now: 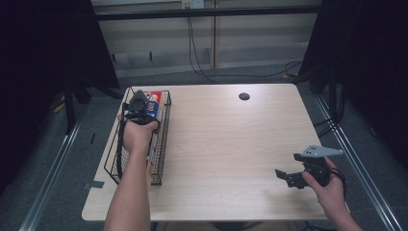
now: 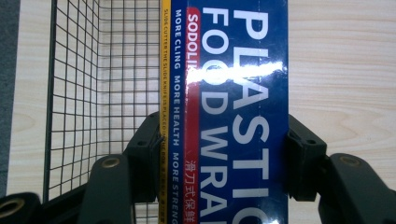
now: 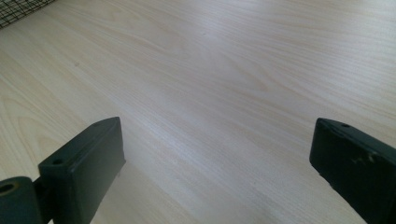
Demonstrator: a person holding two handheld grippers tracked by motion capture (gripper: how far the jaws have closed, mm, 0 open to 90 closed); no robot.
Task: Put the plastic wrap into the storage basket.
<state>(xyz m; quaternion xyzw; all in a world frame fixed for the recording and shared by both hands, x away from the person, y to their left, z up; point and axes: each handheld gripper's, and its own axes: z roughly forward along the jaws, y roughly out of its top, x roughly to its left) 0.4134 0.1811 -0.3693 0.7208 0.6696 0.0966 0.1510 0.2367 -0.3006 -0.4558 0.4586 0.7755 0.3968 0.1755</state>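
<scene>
Spanning pale, smooth wood grain between dark curtains, the desk carries a black wire basket where the left gripper clamps a glossy blue plastic wrap box, while the right gripper hovers wide-jawed.

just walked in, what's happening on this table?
A person holds a gripper in each hand. The left gripper is over the wire basket at the table's left edge, its fingers on either side of a blue plastic food wrap box lying in it. The right gripper is open above bare table at the near right, holding nothing.
</scene>
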